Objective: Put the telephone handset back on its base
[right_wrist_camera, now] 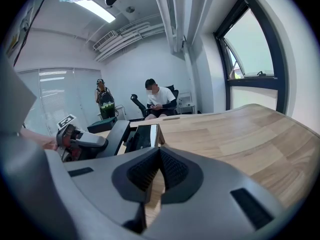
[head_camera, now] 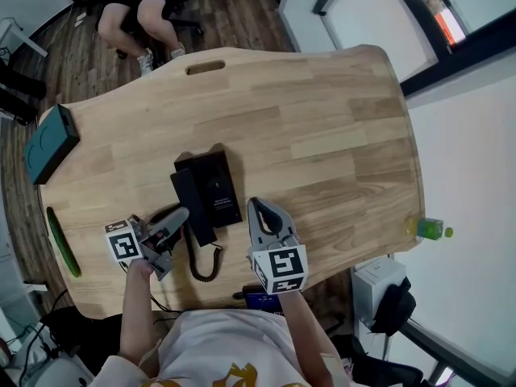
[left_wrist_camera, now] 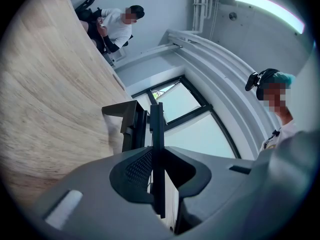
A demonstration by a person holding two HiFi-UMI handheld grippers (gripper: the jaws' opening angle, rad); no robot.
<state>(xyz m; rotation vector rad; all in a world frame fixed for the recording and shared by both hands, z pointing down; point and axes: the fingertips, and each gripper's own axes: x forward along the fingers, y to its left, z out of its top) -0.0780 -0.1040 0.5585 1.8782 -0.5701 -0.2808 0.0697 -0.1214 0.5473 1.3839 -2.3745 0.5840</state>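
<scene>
Handset (head_camera: 192, 205) lies along the left side of the base (head_camera: 219, 185), toward the near edge of the table (head_camera: 322, 127). Left gripper (head_camera: 179, 216) has its jaws together, tips just beside the handset's near end. Right gripper (head_camera: 260, 210) is likewise closed and empty, just right of the base.

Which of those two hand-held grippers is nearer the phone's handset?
The left gripper: its jaws point at the near end of the handset. The right gripper is on the other side of the base.
</scene>
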